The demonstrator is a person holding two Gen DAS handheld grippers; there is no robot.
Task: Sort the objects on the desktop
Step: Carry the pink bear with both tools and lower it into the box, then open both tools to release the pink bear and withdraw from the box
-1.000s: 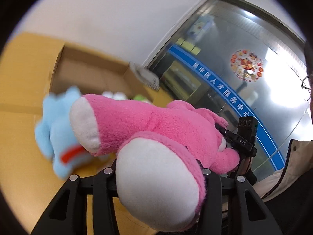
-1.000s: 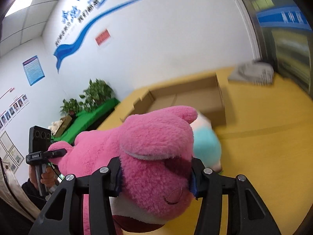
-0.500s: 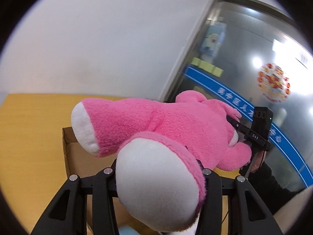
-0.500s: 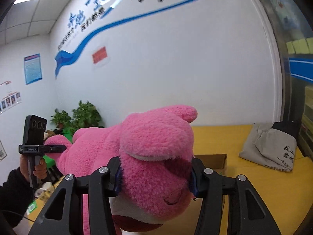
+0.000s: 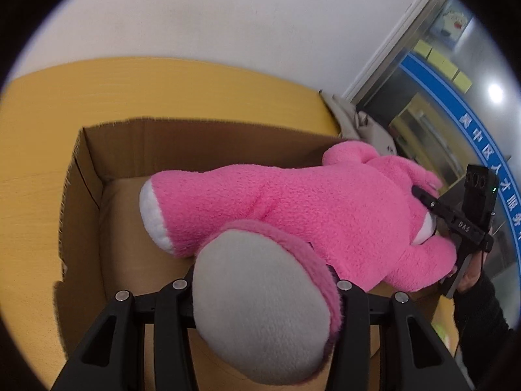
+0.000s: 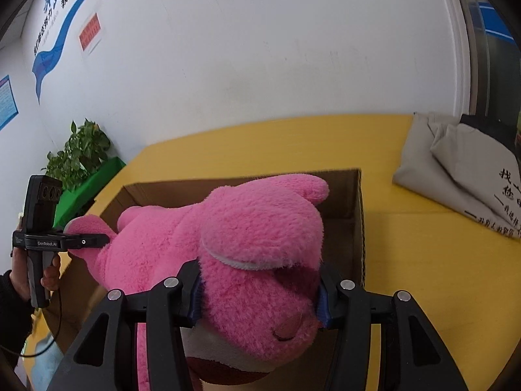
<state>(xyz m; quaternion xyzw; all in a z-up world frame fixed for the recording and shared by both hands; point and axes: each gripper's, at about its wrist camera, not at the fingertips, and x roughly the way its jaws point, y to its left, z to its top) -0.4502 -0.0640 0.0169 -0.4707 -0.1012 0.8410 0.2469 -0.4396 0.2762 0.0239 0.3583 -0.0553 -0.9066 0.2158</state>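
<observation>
Nearest to me, my left gripper pinches one grey-soled foot of the pink plush bear, and my right gripper clamps its head, blue pads pressed into the fur on both sides. I carry the toy slung between the two, lengthwise over the cardboard box. It hangs above the box's open mouth — not yet resting on the box floor, as far as I can judge.

Beyond the bear, the brown floor I can see inside the box is bare, though the toy hides much of it. Past the far wall of the box lies the yellow table, with a folded grey cloth bag off to the box's right.

My reading: the carry is nearly done; lowering and letting go remain — and something pale blue shows at the box's near left corner, perhaps another thing still to sort.
</observation>
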